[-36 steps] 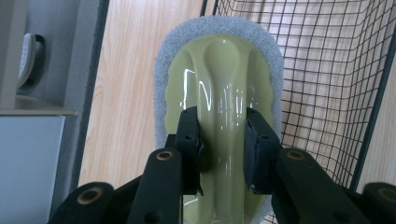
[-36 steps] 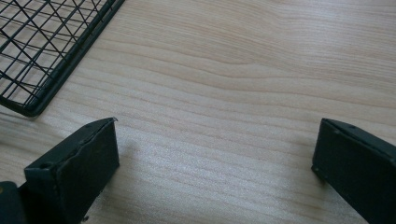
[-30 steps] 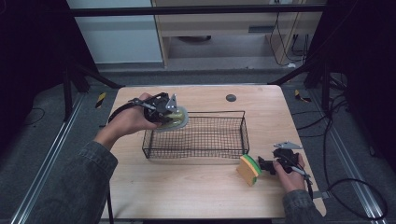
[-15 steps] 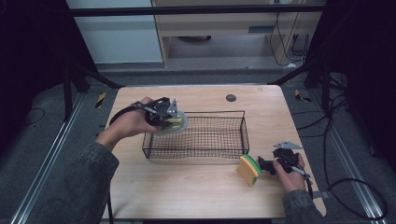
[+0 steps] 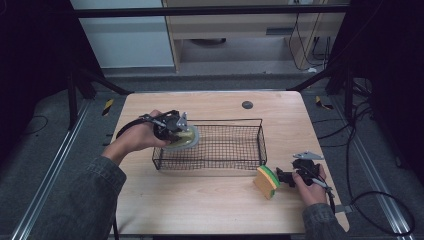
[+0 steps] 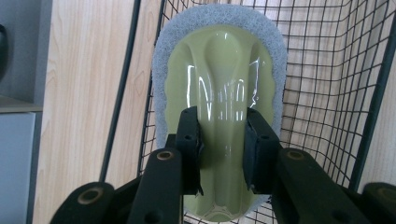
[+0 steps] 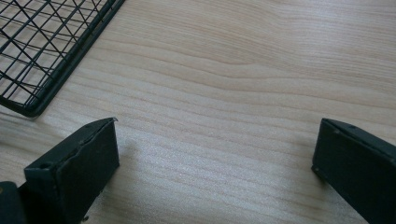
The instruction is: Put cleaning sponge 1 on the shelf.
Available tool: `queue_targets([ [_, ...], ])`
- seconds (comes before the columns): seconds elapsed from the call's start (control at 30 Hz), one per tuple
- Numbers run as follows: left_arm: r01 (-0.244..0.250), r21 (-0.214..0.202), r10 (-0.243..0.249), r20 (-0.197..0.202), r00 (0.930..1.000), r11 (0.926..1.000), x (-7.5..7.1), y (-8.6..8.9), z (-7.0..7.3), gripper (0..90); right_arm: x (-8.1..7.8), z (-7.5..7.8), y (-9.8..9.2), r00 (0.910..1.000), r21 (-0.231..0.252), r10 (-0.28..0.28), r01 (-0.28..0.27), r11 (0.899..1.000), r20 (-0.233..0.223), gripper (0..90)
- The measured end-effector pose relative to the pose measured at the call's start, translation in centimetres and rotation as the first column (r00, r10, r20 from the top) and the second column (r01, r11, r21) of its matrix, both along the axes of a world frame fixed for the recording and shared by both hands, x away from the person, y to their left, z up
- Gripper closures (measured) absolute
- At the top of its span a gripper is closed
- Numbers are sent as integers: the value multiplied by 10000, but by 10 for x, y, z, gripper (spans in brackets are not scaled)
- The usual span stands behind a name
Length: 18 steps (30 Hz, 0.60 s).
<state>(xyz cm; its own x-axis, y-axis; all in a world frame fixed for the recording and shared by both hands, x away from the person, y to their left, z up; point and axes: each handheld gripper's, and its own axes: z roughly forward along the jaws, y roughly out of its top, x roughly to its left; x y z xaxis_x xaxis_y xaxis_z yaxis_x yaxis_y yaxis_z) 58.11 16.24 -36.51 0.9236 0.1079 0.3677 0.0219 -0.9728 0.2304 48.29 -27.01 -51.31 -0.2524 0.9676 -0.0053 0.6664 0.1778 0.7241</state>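
Observation:
A dish scrubber with a glossy olive handle and a grey-white pad hangs just inside the left end of a black wire basket. My left gripper is shut on its handle. In the left gripper view the two pads of that gripper pinch the handle's ridge of the scrubber, with basket mesh behind. Near the front right, my right gripper points left and is shut on a yellow and green sponge tilted on its edge. In the right gripper view the jaws of this gripper stand wide with the sponge's pale face between them.
The wooden table has bare room in front of the basket and at its left. A small dark round disc lies near the far edge. The basket's front right corner is close to my right gripper. Cables trail off the table's right side.
My left hand has sunk a little with the scrubber, lower into the basket's left end. The right gripper and sponge have stayed where they were.

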Motion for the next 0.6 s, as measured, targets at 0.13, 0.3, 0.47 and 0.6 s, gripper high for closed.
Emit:
queue_targets([
  [0.13, -44, 29, 44, -57, 10000, 10000, 0, 3, -2, 707, 0, 0, 0, 10000, -5, 1, -1, 10000, 2, 6],
  [0.3, -95, 128, 96, -111, 9999, 9999, 0, 6, -4, 707, 0, 0, 0, 10000, -4, 1, -1, 10000, 0, 6],
  [0.47, -234, 107, 236, -187, 9995, 9997, 1, 9, -8, 707, 0, 0, 0, 10000, -4, 1, -1, 10000, 6, 6],
  [0.6, -255, 148, 260, -324, 9991, 9996, 2, 9, -14, 707, 0, 0, 0, 10000, -4, 0, 0, 10000, 2, 6],
])
